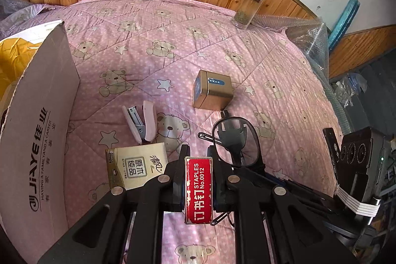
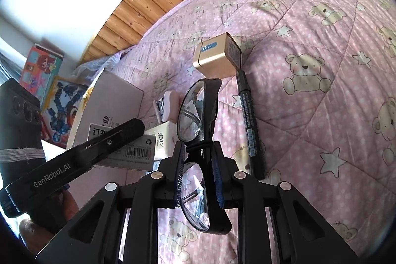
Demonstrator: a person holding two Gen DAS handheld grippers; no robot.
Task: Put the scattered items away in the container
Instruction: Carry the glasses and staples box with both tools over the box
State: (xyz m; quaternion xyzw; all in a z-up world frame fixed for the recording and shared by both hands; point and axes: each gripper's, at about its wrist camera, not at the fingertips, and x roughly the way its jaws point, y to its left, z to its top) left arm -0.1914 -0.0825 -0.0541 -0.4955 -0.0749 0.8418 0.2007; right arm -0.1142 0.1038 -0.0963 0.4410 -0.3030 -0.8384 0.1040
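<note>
1. Left wrist view: your left tool is pinched on a red staples box, held lengthwise between its fingers above the pink bear-print bed quilt.
2. Same view: the cardboard container stands open at the left. A pink stapler and a tissue pack lie near its wall; a gold tin lies farther out, and a glass jar stands by the wooden wall panel.
3. Same view: the black glasses show just beyond the staples box.
4. Right wrist view: your right tool is clamped on the glasses at the bridge, lenses standing edgewise.
5. Same view: a black marker lies on the quilt just right of the tool, its tip near the gold tin. The left tool's finger crosses the left side, the container behind it.
</note>
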